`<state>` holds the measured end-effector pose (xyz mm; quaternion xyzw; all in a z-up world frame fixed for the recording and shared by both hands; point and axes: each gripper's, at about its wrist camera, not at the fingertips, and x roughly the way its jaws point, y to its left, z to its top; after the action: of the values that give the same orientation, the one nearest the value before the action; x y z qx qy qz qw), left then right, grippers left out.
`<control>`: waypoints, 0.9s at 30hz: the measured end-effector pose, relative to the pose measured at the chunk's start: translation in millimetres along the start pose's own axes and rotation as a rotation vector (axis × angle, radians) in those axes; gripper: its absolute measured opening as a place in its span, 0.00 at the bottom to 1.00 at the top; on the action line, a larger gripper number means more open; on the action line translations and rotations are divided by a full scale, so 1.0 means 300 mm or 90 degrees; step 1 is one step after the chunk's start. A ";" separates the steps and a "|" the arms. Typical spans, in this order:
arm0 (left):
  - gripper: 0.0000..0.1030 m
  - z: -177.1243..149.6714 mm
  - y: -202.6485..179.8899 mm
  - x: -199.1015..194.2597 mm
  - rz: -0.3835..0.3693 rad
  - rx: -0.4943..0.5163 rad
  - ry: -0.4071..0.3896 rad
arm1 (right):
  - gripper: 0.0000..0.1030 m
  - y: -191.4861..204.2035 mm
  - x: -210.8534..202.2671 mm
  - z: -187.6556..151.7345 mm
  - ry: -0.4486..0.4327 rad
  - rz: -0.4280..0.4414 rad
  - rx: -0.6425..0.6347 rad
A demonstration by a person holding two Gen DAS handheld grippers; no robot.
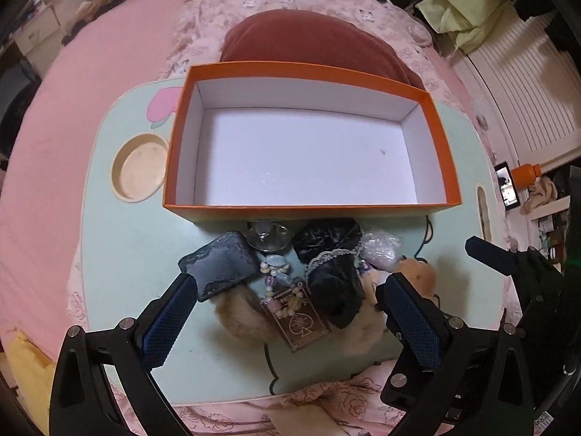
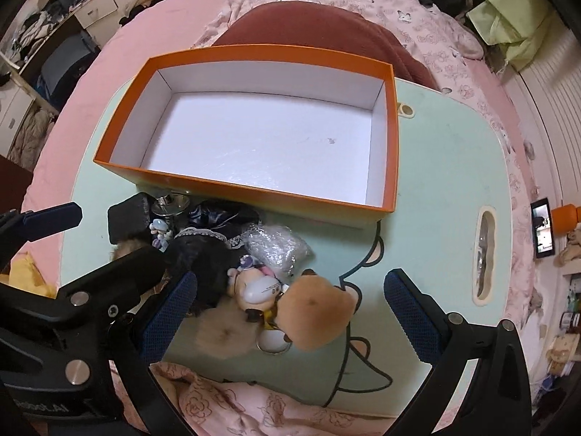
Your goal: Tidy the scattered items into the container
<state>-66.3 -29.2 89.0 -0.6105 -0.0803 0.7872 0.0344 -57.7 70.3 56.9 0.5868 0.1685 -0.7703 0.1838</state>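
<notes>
Orange box is sitting empty on the mint lap table, straight ahead of both grippers, white floor bare, so nothing is tidied yet as far as I can judge. The whole clutter pile is lying between my tools and the box's near wall.

I'm holding the left gripper wide apart with nothing in it. Right between its fingers I'm seeing a playing card with a spade under a beaded charm string, a black lace-trimmed pouch just to the right of that, and a dark lace pad touching the left fingertip. Tan fluffy stuff is spreading underneath it all. A small glass piece is sitting further forward, just beside the box wall.

The right gripper is also spread wide and empty. A tan plush toy is lying right between its fingers, nearer than anything else, with a clear crinkly bag a bit ahead of it.

So I'm thinking the right hand is the nearer one for the plush: it's running roughly crosswise to the fingers, and the box is dead ahead and slightly left from there. Closing down on it and carrying forward over the near wall looks like the shortest trip. The keyring bits are tangling with the plush, so they may drag along.
</notes>
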 end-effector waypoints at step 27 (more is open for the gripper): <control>1.00 -0.498 0.180 0.059 -0.012 0.030 -0.285 | 1.00 0.005 -0.051 -0.472 -0.287 0.021 -0.020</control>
<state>76.2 -66.9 26.8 -0.4188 -0.0735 0.9044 0.0373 65.9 137.7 35.7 0.3994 0.1260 -0.8762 0.2385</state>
